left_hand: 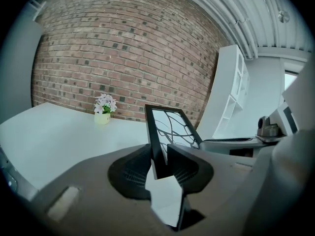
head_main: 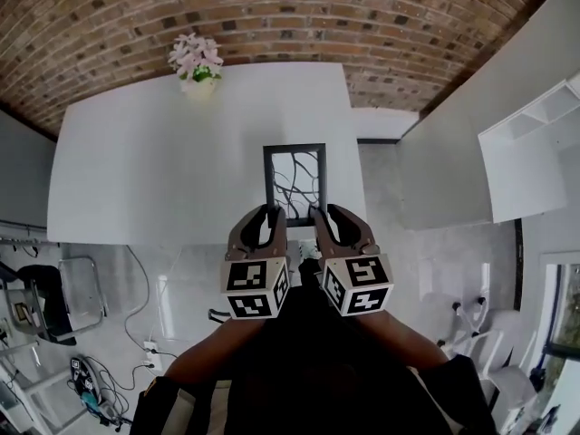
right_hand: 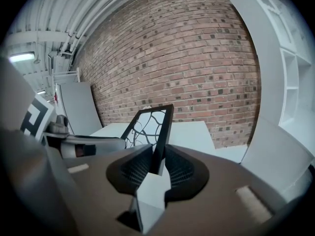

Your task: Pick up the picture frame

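Left gripper (head_main: 270, 212) | right gripper (head_main: 328, 211) | both clamp picture frame (head_main: 294, 172) | frame's bottom edge hidden

Picture frame (head_main: 294, 175), lower corners hidden

The left gripper (head_main: 269, 216) and right gripper (head_main: 320, 216) grip the frame (head_main: 294, 179) by its near corners over a white table (head_main: 145, 170). Flowers (head_main: 196, 62) stand at its far edge, by a brick wall (head_main: 290, 16).
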The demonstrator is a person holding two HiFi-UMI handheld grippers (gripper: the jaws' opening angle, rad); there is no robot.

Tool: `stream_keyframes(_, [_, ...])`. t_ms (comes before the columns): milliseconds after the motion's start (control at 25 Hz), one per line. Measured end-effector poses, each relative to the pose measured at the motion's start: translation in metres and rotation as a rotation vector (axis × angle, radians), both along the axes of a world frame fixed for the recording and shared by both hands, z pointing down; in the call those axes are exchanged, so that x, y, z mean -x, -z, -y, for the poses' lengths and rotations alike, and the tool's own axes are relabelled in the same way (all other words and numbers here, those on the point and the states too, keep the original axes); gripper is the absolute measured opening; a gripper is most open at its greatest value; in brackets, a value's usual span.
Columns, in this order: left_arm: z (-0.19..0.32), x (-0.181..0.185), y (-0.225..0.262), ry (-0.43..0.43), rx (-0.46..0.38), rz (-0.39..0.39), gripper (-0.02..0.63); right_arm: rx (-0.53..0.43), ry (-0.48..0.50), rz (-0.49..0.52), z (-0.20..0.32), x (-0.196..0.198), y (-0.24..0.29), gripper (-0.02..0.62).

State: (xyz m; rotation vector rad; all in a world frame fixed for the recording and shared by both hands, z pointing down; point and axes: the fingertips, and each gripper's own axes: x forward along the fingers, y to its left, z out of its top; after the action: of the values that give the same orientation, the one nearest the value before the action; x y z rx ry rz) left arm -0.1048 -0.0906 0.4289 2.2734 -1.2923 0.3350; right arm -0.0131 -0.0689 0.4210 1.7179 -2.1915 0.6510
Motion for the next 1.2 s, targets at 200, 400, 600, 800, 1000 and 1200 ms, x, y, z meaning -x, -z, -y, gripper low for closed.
stream_keyframes(200, [-0.033, -0.003, -0.001, -0.033, -0.004, -0.019, 0.091, 0.008, -0.036, -0.019, -0.037, -0.002, -0.002, 0.078])
stream_keyframes(400, [-0.053, -0.009, 0.008, -0.029, -0.027, -0.022, 0.091, -0.010, -0.022, -0.026, -0.055, -0.009, 0.009, 0.077])
stream_keyframes(600, [-0.065, -0.015, 0.021, 0.011, -0.043, -0.036, 0.091, -0.043, 0.021, -0.032, -0.065, -0.015, 0.023, 0.078])
stream_keyframes(800, [-0.082, -0.035, 0.038, 0.048, -0.074, -0.030, 0.091, -0.077, 0.059, -0.018, -0.079, -0.037, 0.039, 0.077])
stream_keyframes(1000, [-0.104, -0.062, 0.051, 0.074, -0.097, -0.009, 0.089, -0.094, 0.077, 0.020, -0.099, -0.064, 0.047, 0.077])
stream_keyframes(1200, [-0.126, -0.089, 0.054, 0.095, -0.099, 0.007, 0.089, -0.098, 0.096, 0.048, -0.119, -0.092, 0.049, 0.077])
